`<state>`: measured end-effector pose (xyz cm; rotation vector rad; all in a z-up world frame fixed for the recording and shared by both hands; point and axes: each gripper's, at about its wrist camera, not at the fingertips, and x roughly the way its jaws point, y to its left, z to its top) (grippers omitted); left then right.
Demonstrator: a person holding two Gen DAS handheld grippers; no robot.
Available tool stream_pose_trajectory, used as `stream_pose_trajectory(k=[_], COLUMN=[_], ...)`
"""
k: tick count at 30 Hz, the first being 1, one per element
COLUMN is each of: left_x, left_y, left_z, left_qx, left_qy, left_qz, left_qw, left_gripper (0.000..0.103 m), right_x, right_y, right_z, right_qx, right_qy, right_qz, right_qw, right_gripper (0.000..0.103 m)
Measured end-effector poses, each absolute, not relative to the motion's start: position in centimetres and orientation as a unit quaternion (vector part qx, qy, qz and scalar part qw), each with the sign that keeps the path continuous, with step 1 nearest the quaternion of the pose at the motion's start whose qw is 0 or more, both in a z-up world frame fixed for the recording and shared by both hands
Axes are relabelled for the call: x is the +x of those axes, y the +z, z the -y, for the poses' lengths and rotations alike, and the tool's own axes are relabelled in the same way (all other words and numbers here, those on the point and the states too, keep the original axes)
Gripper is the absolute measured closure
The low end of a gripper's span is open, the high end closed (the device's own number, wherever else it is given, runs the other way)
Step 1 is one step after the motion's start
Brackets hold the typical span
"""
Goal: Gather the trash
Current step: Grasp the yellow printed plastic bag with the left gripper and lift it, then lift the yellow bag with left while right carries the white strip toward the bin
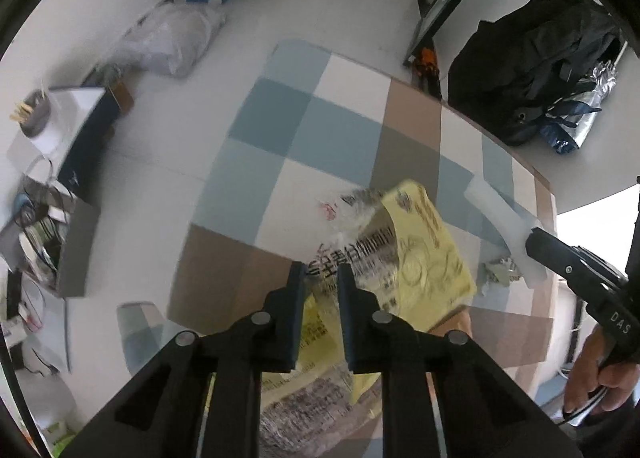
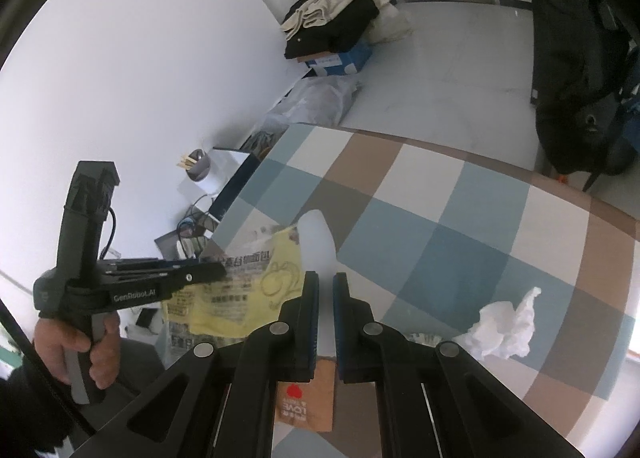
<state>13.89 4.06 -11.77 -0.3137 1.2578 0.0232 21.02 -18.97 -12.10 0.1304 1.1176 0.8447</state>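
My left gripper [image 1: 322, 272] is shut on a yellow and clear plastic wrapper [image 1: 416, 254] with black print, held above the checked table [image 1: 320, 130]. The wrapper also shows in the right wrist view [image 2: 256, 290], pinched by the left gripper [image 2: 218, 271]. My right gripper [image 2: 326, 282] is shut on a translucent white plastic strip [image 2: 316, 238] that sticks out forward; in the left wrist view the strip [image 1: 504, 222] leads to the right gripper [image 1: 534, 240]. A crumpled white tissue [image 2: 504, 328] lies on the table to the right. A small brown paper piece [image 2: 308, 398] with a red heart lies under my right gripper.
The table edge [image 2: 400, 136] runs along the far side. On the floor beyond are a blue box with dark clothes [image 2: 336, 38], a clear plastic bag [image 2: 316, 98] and a cluttered box [image 1: 52, 242]. A black bag [image 1: 532, 62] sits at the right.
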Motion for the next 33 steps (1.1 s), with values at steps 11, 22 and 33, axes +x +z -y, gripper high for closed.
stream_pose_trajectory(k=[11,22,33], left_x=[13.5,12.7,10.0], left_y=[-9.3,-6.5,-4.0], left_z=[-3.4,-2.6,-2.8], left_qx=[-0.133,-0.147,-0.150], left_qy=[-0.014,-0.060,-0.076], left_qz=[-0.536,-0.481,-0.435], left_qw=[0.833,0.862,0.885], left_gripper=[0.102,0.102,0.102], right_x=[21.3,19.4,13.6], right_y=[-11.8,-9.6,-6.8], right_z=[19.8,22.4,25.5], right_qx=[0.072,0.111,0.136], right_qy=[0.378,0.354,0.325], right_qz=[-0.509,-0.485,-0.463], right_qw=[0.770,0.792,0.813], right_gripper=[0.097,0.097,0.097])
